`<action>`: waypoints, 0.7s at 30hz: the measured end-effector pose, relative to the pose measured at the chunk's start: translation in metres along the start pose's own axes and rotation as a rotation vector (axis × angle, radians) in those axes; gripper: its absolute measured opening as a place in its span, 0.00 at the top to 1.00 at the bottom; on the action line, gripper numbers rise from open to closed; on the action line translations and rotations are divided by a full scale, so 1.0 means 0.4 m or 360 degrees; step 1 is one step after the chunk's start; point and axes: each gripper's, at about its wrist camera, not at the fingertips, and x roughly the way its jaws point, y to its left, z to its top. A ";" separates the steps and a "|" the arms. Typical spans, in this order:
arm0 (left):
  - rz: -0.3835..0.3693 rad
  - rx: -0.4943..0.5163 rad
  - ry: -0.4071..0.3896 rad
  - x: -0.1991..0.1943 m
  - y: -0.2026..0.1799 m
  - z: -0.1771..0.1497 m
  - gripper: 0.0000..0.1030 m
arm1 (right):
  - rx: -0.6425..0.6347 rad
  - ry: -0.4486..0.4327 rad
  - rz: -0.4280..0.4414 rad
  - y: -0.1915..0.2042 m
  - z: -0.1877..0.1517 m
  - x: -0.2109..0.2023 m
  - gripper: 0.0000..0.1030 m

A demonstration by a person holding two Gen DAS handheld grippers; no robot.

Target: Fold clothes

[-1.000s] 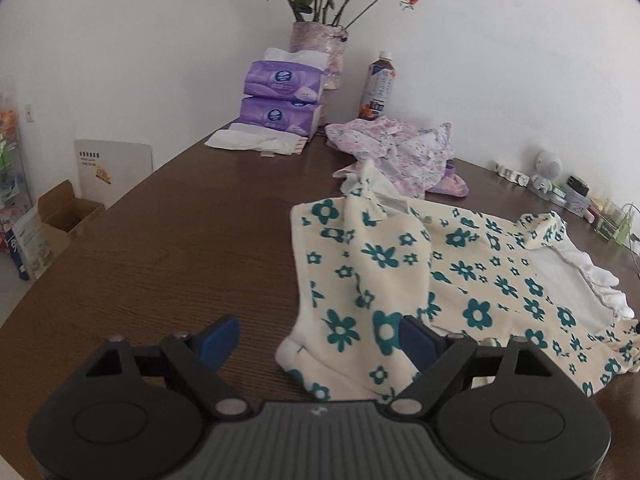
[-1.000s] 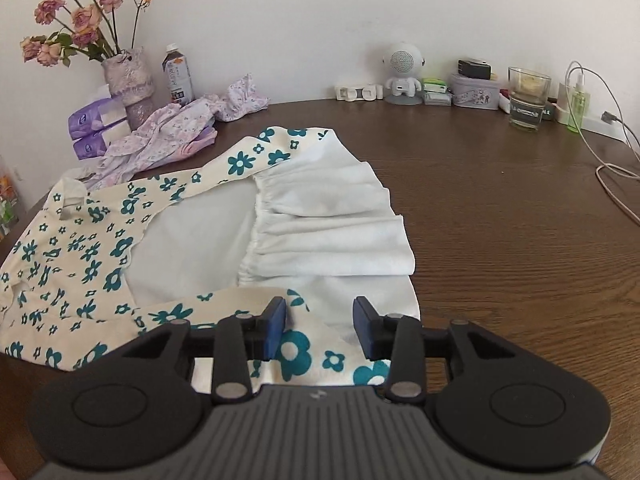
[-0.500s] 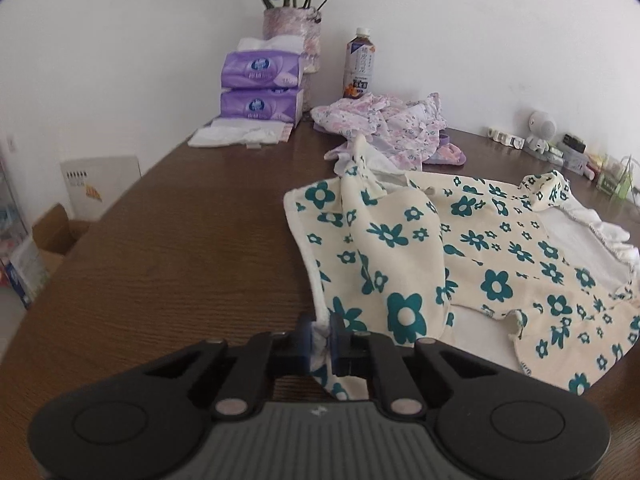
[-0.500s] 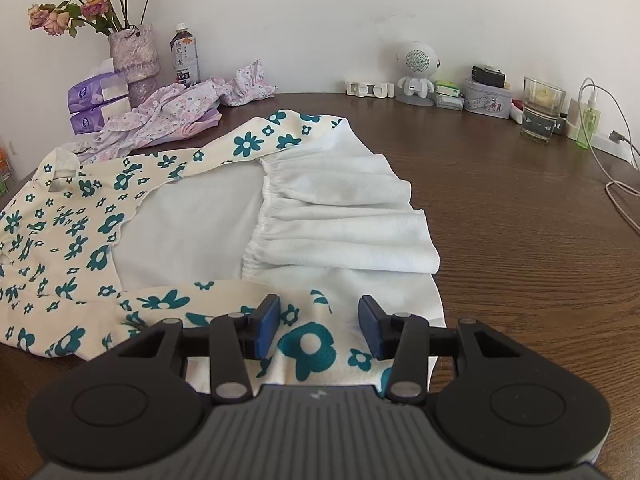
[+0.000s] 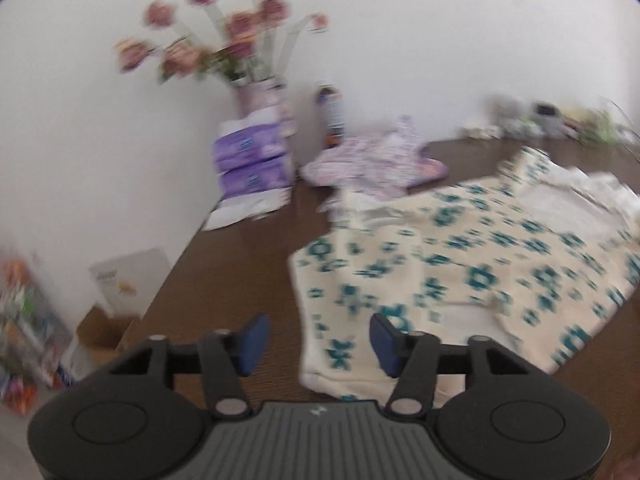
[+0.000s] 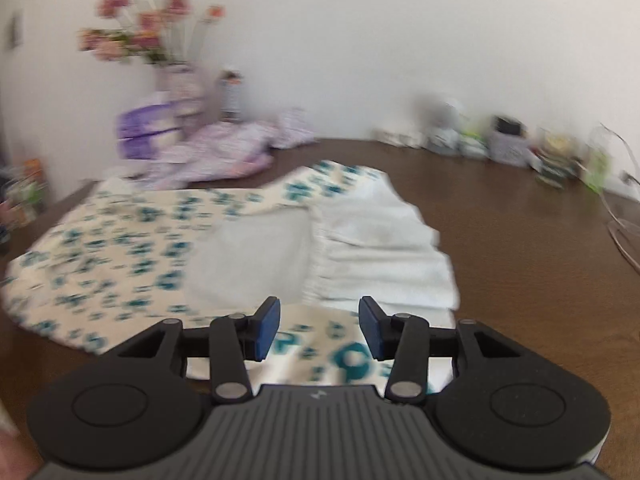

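A cream garment with teal flowers [image 5: 460, 276] lies spread on the brown table [image 5: 240, 256], its white ruffled hem [image 6: 380, 256] to the right. My left gripper [image 5: 318, 344] is open above the garment's near left corner, holding nothing. My right gripper [image 6: 318, 330] is open too, over the near flowered edge [image 6: 340, 356] below the white hem. A second, pink-purple garment [image 5: 376, 160] is bunched at the back. Both views are blurred by motion.
Purple tissue packs [image 5: 252, 164], a vase of pink flowers [image 5: 260, 92] and a bottle [image 5: 332, 116] stand at the back left. Small items [image 6: 512, 144] and a cable [image 6: 624, 232] line the back right. A cardboard box [image 5: 100, 324] sits on the floor, left.
My left gripper, shut on the garment's corner half a second ago, has opened and let it drop flat. Both grippers have pulled back and up; the right one has opened wider.
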 end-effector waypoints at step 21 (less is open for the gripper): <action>-0.0429 0.0776 0.0237 -0.002 -0.221 -0.049 0.74 | -0.1118 0.0056 0.0029 0.287 -0.031 0.001 0.51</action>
